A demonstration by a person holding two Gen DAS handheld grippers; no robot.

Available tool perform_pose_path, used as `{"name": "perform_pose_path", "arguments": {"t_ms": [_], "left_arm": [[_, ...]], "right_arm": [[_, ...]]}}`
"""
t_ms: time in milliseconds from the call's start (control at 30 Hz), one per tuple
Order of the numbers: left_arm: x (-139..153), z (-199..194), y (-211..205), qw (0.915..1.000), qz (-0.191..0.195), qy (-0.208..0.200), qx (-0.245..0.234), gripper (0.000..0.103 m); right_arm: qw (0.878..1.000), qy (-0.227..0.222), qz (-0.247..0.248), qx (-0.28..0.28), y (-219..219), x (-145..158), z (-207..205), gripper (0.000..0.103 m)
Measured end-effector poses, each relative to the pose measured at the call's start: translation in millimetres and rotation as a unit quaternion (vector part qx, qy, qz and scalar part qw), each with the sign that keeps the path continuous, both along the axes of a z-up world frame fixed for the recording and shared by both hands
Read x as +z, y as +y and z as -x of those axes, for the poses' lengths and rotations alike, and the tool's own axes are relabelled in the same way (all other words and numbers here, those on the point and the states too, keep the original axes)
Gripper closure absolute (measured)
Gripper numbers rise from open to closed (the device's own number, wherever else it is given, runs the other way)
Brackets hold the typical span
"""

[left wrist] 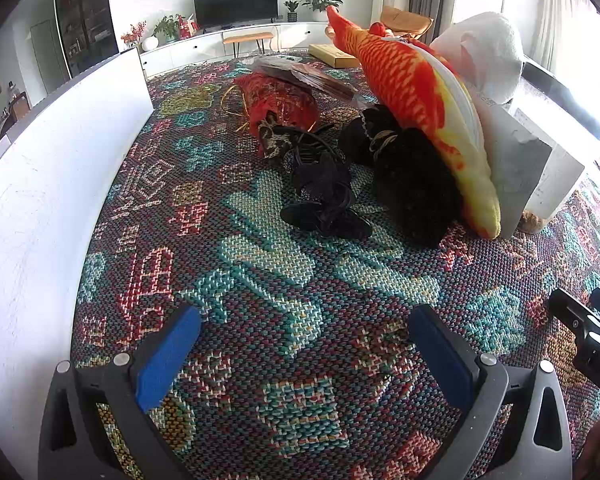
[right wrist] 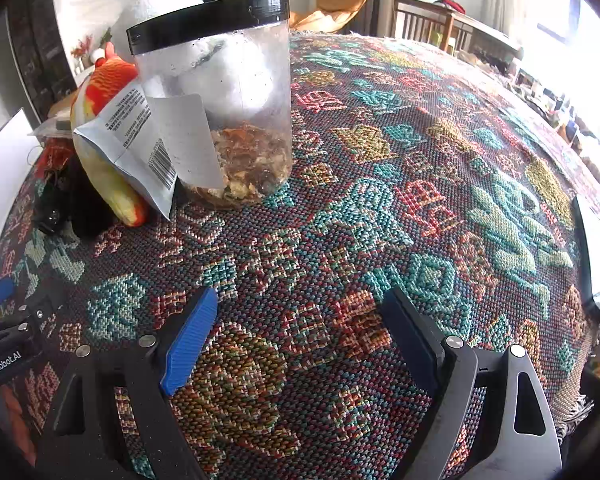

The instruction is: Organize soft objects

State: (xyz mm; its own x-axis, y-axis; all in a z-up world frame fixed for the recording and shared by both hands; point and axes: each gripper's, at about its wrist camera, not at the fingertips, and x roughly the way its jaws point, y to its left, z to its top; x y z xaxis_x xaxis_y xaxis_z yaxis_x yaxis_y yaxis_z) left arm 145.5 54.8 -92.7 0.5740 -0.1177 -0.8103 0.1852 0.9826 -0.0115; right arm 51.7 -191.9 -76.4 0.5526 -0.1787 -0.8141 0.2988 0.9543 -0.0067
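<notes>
Both released and empty, left tongs (left wrist: 304,356) and right tongs (right wrist: 296,336) hovering low over the woven cloth (left wrist: 260,280) on the surface, probably poised to choose: ahead of the left, black fabric bundles (left wrist: 328,196) beside the plush fish (left wrist: 416,96), propped against a jar (right wrist: 220,96).

Woven cloth (left wrist: 284,280), patterned in teal, red and gold, covered the surface, with household clutter upon it.

A clear plastic jar (right wrist: 228,112) with a black lid (right wrist: 208,20) stood upright on the cloth, brownish dried bits lying in its bottom. A grey paper packet (right wrist: 148,140) with a barcode leaned against its side. A white board (left wrist: 52,168) stood along the cloth's left edge. Farther off, a flat yellow box (left wrist: 334,55) lay near the far edge. Across the room a dark television (left wrist: 236,4) sat on a low white cabinet (left wrist: 204,46), potted plants (left wrist: 320,2) beside it.
</notes>
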Motion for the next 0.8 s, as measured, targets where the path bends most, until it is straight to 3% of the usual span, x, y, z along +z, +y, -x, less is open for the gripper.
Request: {"name": "perform_pose_path", "arguments": {"t_ms": [800], "left_arm": [[0.2,0.2,0.2,1.0000,0.000,0.000,0.000,0.000]], "right_arm": [[1.000,-0.001,0.001,0.000,0.4,0.2,0.8,0.016]]}}
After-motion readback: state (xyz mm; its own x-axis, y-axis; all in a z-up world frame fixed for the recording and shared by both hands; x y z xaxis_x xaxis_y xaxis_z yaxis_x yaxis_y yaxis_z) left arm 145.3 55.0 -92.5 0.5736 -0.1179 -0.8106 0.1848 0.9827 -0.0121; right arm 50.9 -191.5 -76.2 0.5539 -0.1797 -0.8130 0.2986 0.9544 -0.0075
